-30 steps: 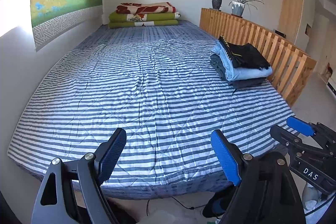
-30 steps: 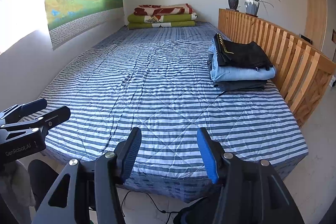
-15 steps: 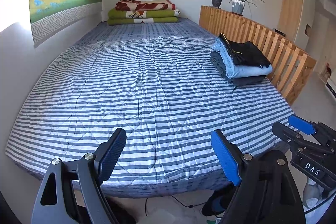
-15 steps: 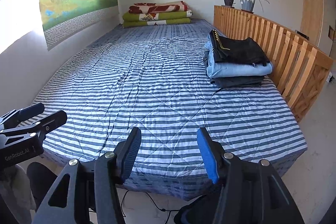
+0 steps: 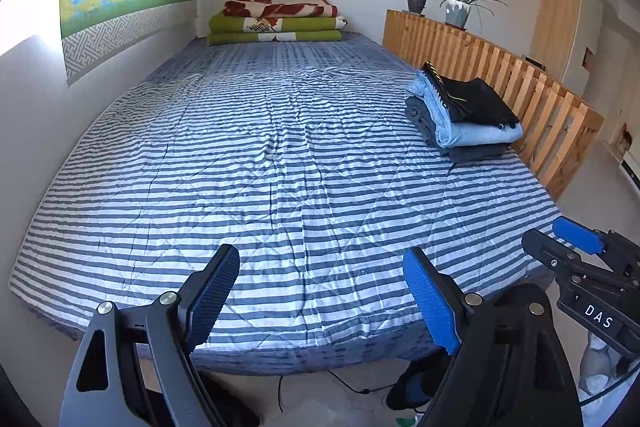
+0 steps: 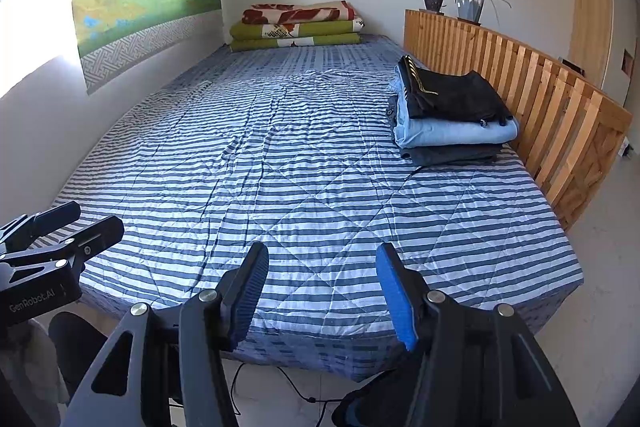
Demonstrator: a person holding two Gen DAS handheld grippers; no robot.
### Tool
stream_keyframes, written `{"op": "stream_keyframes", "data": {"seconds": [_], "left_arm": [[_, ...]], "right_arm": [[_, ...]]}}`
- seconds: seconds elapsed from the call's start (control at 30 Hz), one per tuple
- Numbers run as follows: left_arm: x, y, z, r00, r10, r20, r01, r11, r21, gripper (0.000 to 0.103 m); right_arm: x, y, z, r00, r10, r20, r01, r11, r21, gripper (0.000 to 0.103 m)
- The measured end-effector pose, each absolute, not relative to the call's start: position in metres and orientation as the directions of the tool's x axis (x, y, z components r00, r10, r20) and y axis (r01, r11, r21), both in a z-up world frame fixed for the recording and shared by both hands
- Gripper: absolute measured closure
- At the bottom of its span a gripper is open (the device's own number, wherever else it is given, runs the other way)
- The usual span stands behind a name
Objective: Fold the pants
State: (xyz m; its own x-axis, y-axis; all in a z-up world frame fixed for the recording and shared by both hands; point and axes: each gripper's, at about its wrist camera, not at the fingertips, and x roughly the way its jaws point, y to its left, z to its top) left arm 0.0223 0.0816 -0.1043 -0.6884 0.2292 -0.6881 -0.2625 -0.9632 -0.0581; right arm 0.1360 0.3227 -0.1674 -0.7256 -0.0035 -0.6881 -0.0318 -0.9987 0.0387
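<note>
A stack of folded pants (image 5: pixel 464 117) (image 6: pixel 450 115) lies on the right side of the striped bed (image 5: pixel 260 167) (image 6: pixel 280 155), beside the wooden rail: black on top, light blue under it, dark grey at the bottom. My left gripper (image 5: pixel 320 291) hangs open over the bed's near edge with nothing between its fingers. Over that same edge my right gripper (image 6: pixel 320 287) is open and empty too. Each gripper also shows in the other's view, the right gripper (image 5: pixel 576 247) at the right edge and the left gripper (image 6: pixel 68 227) at the left edge.
A slatted wooden rail (image 5: pixel 500 83) (image 6: pixel 520 87) runs along the bed's right side, with a vase and a potted plant (image 6: pixel 472 1) on it. Folded blankets (image 5: pixel 276 21) (image 6: pixel 298 25) lie at the far end. A wall (image 5: pixel 60 107) borders the left. A cable (image 6: pixel 304 395) lies on the floor below.
Both cameras have shifted slightly, so the bed and the stack sit a little differently in frame. Both grippers stay open and empty.
</note>
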Motion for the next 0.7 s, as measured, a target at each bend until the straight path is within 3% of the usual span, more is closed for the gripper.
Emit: {"op": "stream_keyframes", "data": {"seconds": [0.7], "left_arm": [[0.003, 0.095, -0.117, -0.668, 0.228, -0.709, -0.288, -0.957, -0.036, 0.015]], "right_arm": [[0.117, 0.328, -0.183, -0.694, -0.014, -0.719, -0.038, -0.998, 0.056, 0.051]]}}
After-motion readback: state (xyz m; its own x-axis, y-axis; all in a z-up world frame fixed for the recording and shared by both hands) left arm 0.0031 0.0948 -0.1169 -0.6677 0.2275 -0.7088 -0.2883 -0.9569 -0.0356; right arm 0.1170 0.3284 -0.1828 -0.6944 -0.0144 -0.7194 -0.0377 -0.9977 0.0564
